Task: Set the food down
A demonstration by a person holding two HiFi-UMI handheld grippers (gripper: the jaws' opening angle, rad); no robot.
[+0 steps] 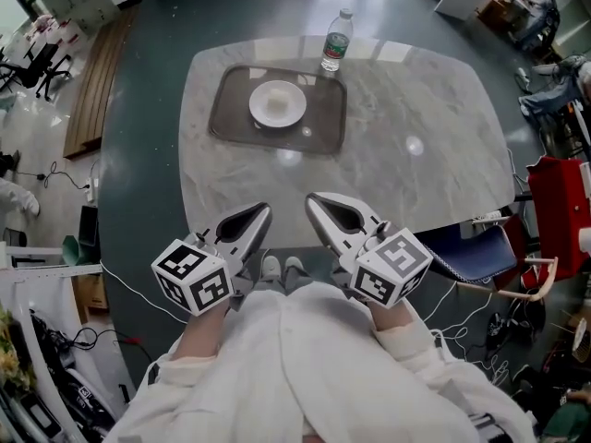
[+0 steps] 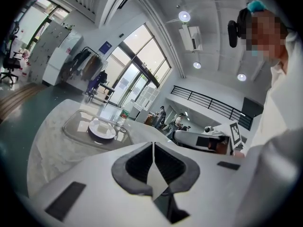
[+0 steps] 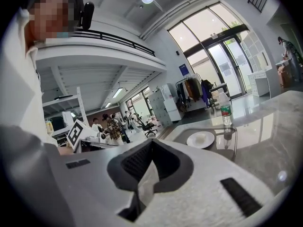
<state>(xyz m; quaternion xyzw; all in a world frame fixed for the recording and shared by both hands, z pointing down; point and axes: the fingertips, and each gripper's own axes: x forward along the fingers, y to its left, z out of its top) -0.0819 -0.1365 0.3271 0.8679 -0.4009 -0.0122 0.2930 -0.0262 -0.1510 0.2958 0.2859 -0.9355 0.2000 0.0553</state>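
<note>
Left gripper (image 1: 259, 216) and right gripper (image 1: 318, 203) both clenched, empty, at near table edge; food (image 1: 277, 101) on plate (image 1: 258, 111) in tray (image 1: 229, 111) well ahead, so a careless reach could topple bottle (image 1: 336, 42) beyond.

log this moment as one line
left gripper: jaws shut, empty | right gripper: jaws shut, empty | pale food on white round plate, dark rectangular tray | both grippers short of tray

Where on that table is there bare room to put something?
The table's whole right half, beside the tray, is bare, as is the near strip before it. Only the far left is crowded: tray, plate, bottle.
</note>
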